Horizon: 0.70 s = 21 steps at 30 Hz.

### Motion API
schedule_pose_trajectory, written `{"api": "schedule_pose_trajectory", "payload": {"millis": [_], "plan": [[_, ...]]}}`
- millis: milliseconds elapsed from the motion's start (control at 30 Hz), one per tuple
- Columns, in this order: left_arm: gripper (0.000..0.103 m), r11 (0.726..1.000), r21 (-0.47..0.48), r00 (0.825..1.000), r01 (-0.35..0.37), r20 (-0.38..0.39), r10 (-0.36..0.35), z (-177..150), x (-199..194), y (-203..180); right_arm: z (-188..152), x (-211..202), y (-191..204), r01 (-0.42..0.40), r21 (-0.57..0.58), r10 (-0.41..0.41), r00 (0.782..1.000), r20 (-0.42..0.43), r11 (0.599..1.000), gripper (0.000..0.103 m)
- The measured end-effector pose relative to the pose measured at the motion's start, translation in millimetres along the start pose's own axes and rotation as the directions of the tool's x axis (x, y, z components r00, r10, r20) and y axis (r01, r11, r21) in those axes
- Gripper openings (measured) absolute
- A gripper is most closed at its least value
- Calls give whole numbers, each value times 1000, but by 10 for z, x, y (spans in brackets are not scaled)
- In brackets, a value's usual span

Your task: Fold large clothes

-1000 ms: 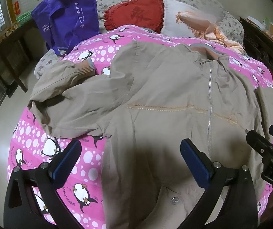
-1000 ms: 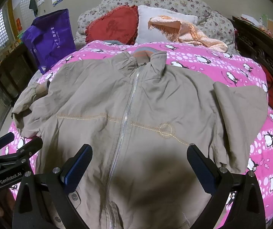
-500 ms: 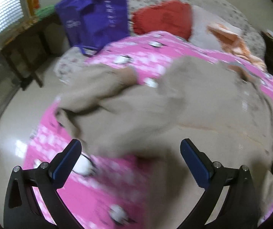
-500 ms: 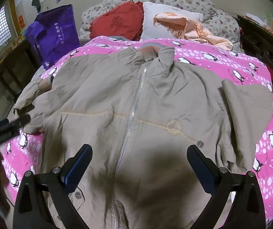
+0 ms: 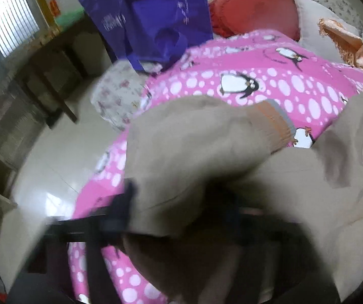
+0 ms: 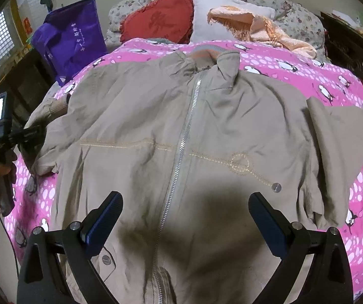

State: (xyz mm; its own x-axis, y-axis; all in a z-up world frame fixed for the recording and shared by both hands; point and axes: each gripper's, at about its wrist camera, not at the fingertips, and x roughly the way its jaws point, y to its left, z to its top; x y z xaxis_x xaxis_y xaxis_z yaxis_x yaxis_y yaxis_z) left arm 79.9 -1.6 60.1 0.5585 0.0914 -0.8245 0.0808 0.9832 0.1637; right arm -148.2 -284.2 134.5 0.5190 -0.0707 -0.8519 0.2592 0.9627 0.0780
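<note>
Right wrist view: your right gripper (image 6: pixel 182 217) hovers low over the hem of the khaki jacket (image 6: pixel 181 136), jaws spread wide, gripping nothing.
Left wrist view: badly blurred; your left gripper (image 5: pixel 179 215) is down at the folded-back sleeve (image 5: pixel 196 141), but you cannot tell whether its jaws have closed on the cloth.
Jacket position: front side up, zipped, spread across the penguin bedspread (image 6: pixel 308 71), collar toward the pillows, hem at the near edge of the bed.
Step in hand: likely the first side fold, with the left sleeve being taken near the bed's left edge.
Next move: probably carry that sleeve inward across the chest toward the zipper (image 6: pixel 181 147); it calls for a firm pinch through bunched layers and a flat lay.
Fabric: thin, matte woven cotton or similar, creased, soft and limp.
Trim: ribbed knit cuff (image 5: pixel 275 124) in orange and grey; pale stitched line across the chest; metal snaps near the hem.
Bedspread: bright pink, white dots, smooth and quilted-looking.
Nearby: purple tote bag (image 6: pixel 72 38) at the far left corner, red ruffled cushion (image 6: pixel 158 20) at the head.
</note>
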Motion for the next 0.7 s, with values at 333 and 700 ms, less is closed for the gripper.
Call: {"api": "schedule_pose_trajectory", "payload": {"millis": [333,700], "plan": [[7,924,-59,917,377,164,-364,280,-1365,-1,12,-82,-173,7,31,-7,1000,24,999,100],[9,668,90,655,739,137,-743,251,-2268,-1257,-131,-389,-777,42,147,-53,996,72,988,100]]}}
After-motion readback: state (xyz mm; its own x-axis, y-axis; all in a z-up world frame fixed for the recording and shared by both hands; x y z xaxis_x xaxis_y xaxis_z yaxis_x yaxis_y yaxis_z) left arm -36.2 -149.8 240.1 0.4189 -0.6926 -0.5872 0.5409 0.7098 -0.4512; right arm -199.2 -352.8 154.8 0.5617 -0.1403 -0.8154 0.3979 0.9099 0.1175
